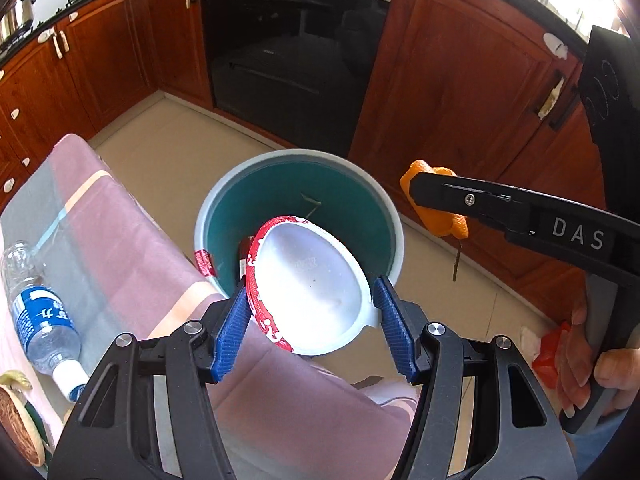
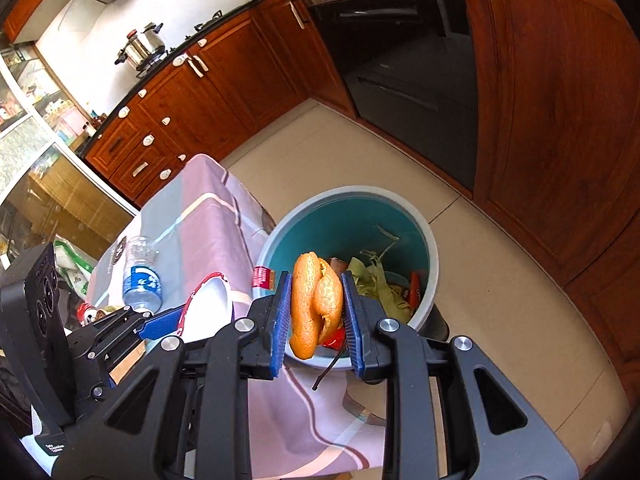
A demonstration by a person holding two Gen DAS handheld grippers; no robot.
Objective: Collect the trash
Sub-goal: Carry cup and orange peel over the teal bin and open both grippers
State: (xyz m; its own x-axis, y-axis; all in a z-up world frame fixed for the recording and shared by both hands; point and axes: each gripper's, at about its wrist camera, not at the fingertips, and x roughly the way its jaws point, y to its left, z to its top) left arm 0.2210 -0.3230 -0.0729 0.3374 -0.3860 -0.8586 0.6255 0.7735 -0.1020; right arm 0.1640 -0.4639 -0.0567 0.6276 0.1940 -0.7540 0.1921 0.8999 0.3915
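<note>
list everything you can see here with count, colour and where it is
bin: 1, grey rim, teal inside, on the floor beside the table, scraps in it
paper bowl: 1, white with red rim, between the left gripper's pads, over the bin
orange peel: 1, orange, clamped in the right gripper, above the bin's near rim
water bottle: 1, clear with blue label, lying on the tablecloth
tablecloth: 1, pink and grey, over the table
oven: 1, black and steel, built into the wooden cabinets
pot: 1, steel, on the hob
left gripper: 1, black, blue pads
right gripper: 1, black, blue pads
</note>
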